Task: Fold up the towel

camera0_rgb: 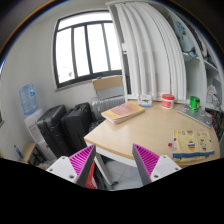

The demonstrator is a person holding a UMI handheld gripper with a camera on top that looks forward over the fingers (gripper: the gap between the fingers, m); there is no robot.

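Tongs [114, 168] held level in the air, pink-padded fingers [82, 163] spread wide apart, nothing between them

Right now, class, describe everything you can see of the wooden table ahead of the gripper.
The wooden table is pale, light-toned wood with a flat top and a rounded near corner. It stands beyond the open gripper, untouched by it. On it rest a flat tan folded item, a red-lidded cup and a colourful box. A window lies behind.
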